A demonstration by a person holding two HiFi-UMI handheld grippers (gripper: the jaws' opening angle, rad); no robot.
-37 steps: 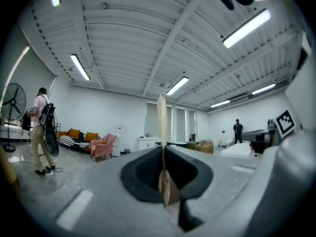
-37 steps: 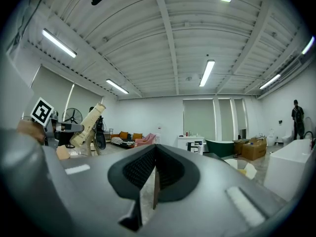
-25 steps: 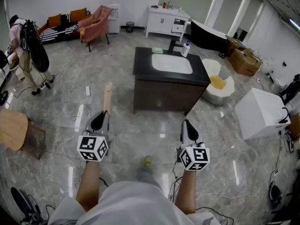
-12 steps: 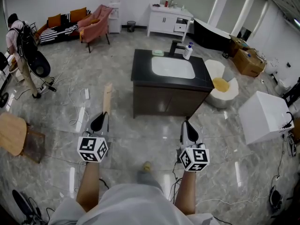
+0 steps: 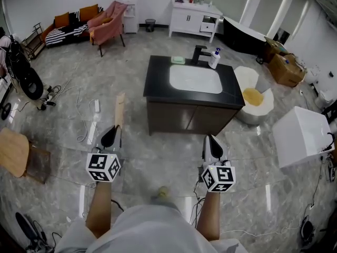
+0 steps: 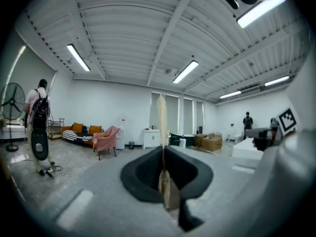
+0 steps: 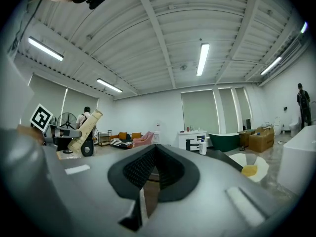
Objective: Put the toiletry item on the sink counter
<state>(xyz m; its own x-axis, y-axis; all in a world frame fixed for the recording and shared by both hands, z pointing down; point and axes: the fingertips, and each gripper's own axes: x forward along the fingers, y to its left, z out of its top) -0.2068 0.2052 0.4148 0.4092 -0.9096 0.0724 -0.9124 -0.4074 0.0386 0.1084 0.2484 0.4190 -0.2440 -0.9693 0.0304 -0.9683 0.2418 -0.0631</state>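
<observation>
In the head view my left gripper (image 5: 111,136) is shut on the lower end of a tan toiletry tube (image 5: 120,108), which points forward over the floor. From the left gripper view the tube (image 6: 162,127) stands up between the closed pads of that gripper (image 6: 166,174). My right gripper (image 5: 212,147) is level with the left one, shut and empty (image 7: 155,168). The black sink counter (image 5: 157,83) with a white basin (image 5: 195,79) stands ahead across bare floor, apart from both grippers. A pump bottle (image 5: 214,58) and a green soap (image 5: 178,59) sit by its faucet.
A white toilet with a yellow bowl (image 5: 254,97) stands right of the counter, with a white box (image 5: 301,136) nearer. Cables (image 5: 87,112) trail on the floor at left, by a wooden stool (image 5: 14,147). A white cabinet (image 5: 194,17) and a pink armchair (image 5: 108,22) stand by the far wall.
Both grippers have been carried forward together and the sink counter now lies nearer. The person at the far left has slid to the picture's edge. The tube stays gripped.
</observation>
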